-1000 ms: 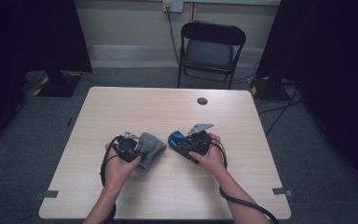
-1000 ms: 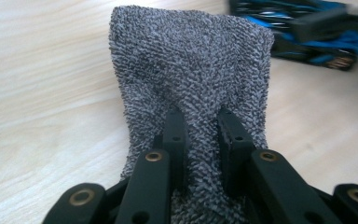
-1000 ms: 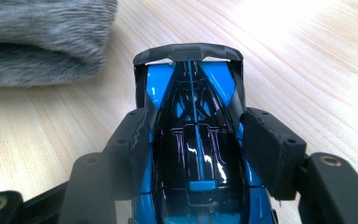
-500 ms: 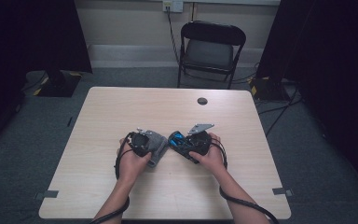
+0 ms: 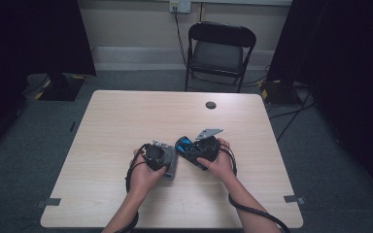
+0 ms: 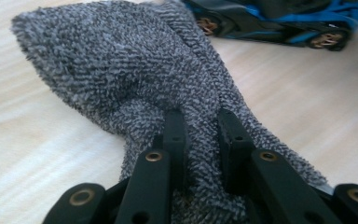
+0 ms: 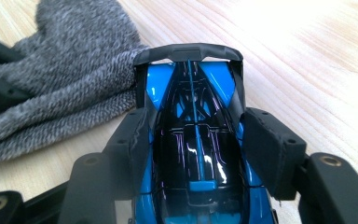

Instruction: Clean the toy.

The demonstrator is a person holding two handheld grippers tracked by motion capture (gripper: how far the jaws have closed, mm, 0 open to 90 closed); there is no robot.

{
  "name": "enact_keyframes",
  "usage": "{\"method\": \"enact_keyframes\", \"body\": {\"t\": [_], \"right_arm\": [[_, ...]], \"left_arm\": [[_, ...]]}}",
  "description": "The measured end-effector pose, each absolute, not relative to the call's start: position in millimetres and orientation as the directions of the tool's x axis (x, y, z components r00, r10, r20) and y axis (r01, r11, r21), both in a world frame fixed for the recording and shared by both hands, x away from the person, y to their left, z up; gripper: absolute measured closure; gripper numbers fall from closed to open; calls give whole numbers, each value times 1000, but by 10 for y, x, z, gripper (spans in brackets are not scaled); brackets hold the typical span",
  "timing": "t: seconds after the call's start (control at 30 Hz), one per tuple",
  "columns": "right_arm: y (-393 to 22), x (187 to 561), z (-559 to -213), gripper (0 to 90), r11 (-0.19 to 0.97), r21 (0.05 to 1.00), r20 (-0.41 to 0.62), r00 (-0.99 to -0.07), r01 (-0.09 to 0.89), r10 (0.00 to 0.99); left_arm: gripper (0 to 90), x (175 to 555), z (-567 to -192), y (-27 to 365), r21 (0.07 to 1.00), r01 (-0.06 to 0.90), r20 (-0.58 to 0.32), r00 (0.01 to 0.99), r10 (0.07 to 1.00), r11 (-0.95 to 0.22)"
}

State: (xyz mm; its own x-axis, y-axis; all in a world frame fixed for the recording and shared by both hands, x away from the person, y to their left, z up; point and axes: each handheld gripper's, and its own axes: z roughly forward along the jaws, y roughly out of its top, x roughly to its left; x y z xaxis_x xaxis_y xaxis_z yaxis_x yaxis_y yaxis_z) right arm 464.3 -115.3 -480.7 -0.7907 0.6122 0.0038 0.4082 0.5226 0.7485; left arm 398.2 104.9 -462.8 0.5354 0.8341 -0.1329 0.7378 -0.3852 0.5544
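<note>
I have the grey cloth (image 6: 168,93) pinched in my left gripper (image 6: 201,135): in the left gripper view the two jaws are clamped on a fold of its terry pile, and the rest of the cloth fans out ahead of them over the table (image 6: 37,140). My right gripper (image 7: 200,140) is closed on the blue and black toy car (image 7: 193,140), one jaw on each flank, with the car's nose pointing away from me.

Judging by how things lie, the work looks like wiping the car with the cloth, and I would put it at the very start of contact. Both things are grasped and brought together; the rubbing itself seems yet to be done. In the right gripper view the cloth (image 7: 65,74) lies just left of the car and touches its front corner, but none of it covers the bodywork.

The left gripper view shows the car (image 6: 279,23) beyond the cloth, side on, with its wheels on the table, which the right gripper view cannot tell me. The right gripper view gives the glossy top of the car, on which I can make out no dirt.

From the high view, the cloth (image 5: 169,162) sits just left of the car (image 5: 190,148), both toward my side of the table (image 5: 126,116), between my left hand (image 5: 145,172) and right hand (image 5: 218,162). Well beyond the car a small dark round thing (image 5: 211,105) sits near the far edge, and past that stands a folding chair (image 5: 219,51).
</note>
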Motion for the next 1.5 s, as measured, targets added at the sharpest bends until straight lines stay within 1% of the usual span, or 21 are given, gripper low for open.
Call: {"method": "enact_keyframes", "body": {"t": [0.47, 0.97, 1.5], "right_arm": [[-1150, 4640, -4805, 419, 524, 746, 1, -789, 410, 614], [-1157, 4618, -4805, 418, 519, 747, 2, -782, 416, 624], [-1144, 4623, -4794, 419, 528, 738, -1, -782, 420, 624]], "left_arm": [[762, 3793, -4634, 803, 568, 708, -162, 596, 786, -420], [762, 3638, -4655, 533, 585, 683, -189, 639, 746, -437], [761, 3556, -4651, 381, 592, 672, -222, 667, 712, -445]]}}
